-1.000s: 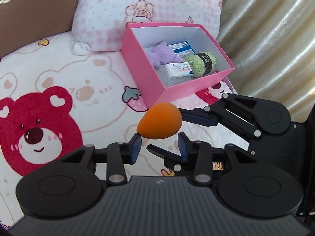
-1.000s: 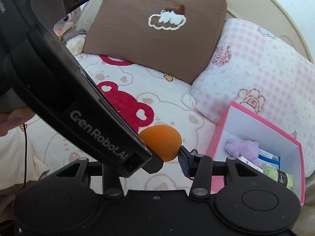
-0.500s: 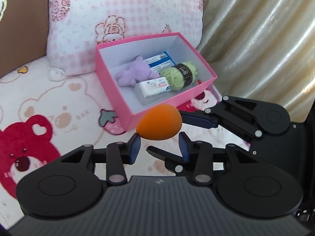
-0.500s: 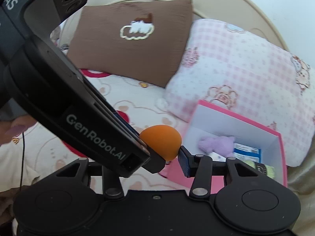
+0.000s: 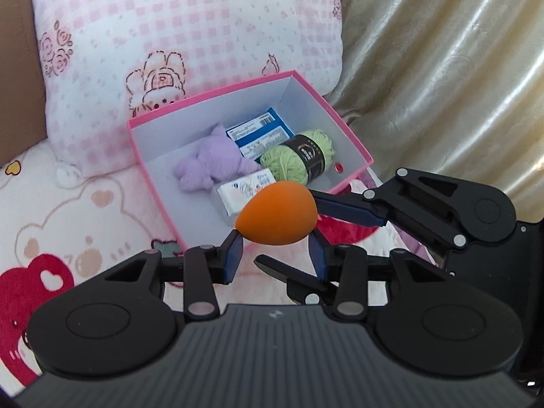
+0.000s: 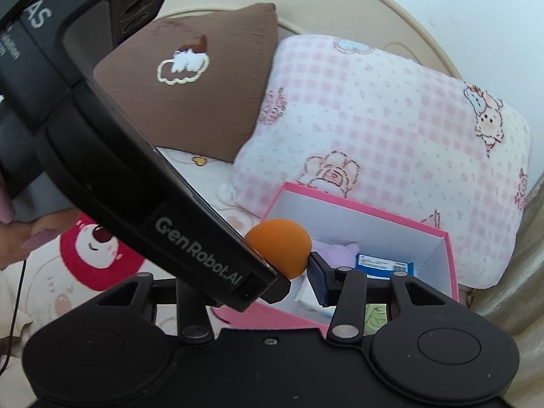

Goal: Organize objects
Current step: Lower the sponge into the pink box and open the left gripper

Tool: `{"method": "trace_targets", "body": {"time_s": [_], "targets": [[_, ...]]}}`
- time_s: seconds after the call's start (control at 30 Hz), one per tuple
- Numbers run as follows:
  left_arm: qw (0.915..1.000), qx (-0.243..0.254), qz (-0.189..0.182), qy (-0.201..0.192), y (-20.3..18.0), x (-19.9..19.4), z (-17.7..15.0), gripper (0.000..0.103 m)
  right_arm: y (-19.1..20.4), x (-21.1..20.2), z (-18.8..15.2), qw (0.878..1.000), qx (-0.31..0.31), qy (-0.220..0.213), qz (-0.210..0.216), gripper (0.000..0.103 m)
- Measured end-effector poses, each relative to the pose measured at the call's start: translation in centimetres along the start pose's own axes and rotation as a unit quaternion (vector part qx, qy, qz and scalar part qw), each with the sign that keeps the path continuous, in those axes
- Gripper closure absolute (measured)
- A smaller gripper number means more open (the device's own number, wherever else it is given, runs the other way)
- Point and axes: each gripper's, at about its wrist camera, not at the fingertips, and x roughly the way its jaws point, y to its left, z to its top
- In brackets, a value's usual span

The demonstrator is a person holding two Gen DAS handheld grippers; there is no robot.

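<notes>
While the orange sponge (image 5: 277,213) hangs in the air over the near edge of the pink box (image 5: 159,187), both tools meet at it. The left gripper (image 5: 276,249) has its jaws clamped on the sponge's underside. The right gripper (image 6: 299,277) touches it with one blue pad; whether its jaws pinch it, I cannot tell. Inside the box lie a purple plush (image 5: 212,166), green yarn (image 5: 299,156), a blue carton (image 5: 260,132) and a white packet (image 5: 238,190), on the bed (image 5: 68,210).
</notes>
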Motion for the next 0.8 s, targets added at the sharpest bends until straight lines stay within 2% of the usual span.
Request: {"method": "trace_targets", "body": {"time_s": [0.2,0.4,0.8], "targets": [[0.9998,0.003,0.013,0.012,-0.2,2.8,2.5,0.063,-3.9,2.2,0.3,0.999,0.039,0.016,0.022,0.052],[0.9996,0.006,0.024,0.013,-0.6,4.3,4.9,0.063,-6.0,3.0,0.4,0.998,0.054,0.009,0.026,0.052],[0.9991,-0.036,0.016,0.017,0.7,10.8,7.9,0.063,-12.4,8.8,-0.3,0.989,0.135,0.038,0.045,0.052]]}}
